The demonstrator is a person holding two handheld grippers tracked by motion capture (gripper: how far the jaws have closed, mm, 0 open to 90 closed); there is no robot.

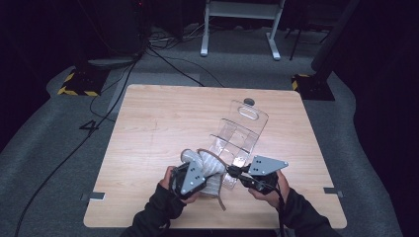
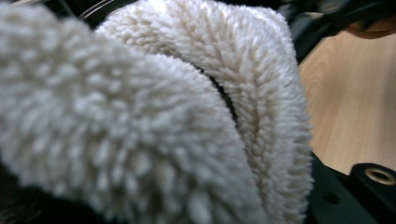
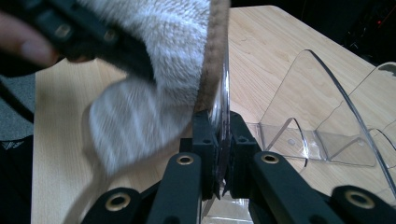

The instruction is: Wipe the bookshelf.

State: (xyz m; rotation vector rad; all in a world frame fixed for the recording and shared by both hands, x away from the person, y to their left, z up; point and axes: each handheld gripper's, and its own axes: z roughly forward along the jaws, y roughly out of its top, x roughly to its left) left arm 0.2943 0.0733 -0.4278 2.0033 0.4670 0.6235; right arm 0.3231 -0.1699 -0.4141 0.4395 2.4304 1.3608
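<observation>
A fluffy cream slipper [image 1: 206, 165] with a brown sole edge hangs just above the near middle of the wooden table [image 1: 158, 118]. My left gripper [image 1: 199, 172] is shut on it from the left. In the left gripper view its fleece [image 2: 187, 93] bulges right in front of the camera. A clear plastic rack [image 1: 238, 132] lies on the table to the right of the slipper. My right gripper [image 1: 230, 170] is shut on the rack's near panel. In the right gripper view the jaws [image 3: 219, 154] pinch that thin clear panel, with the slipper [image 3: 159, 70] pressed against it just above.
A small dark round object [image 1: 249, 101] sits near the table's far edge. Beyond the table are floor cables, a white frame [image 1: 239, 29] and yellow-and-black striped stand bases [image 1: 79, 85]. The table's left half is bare wood.
</observation>
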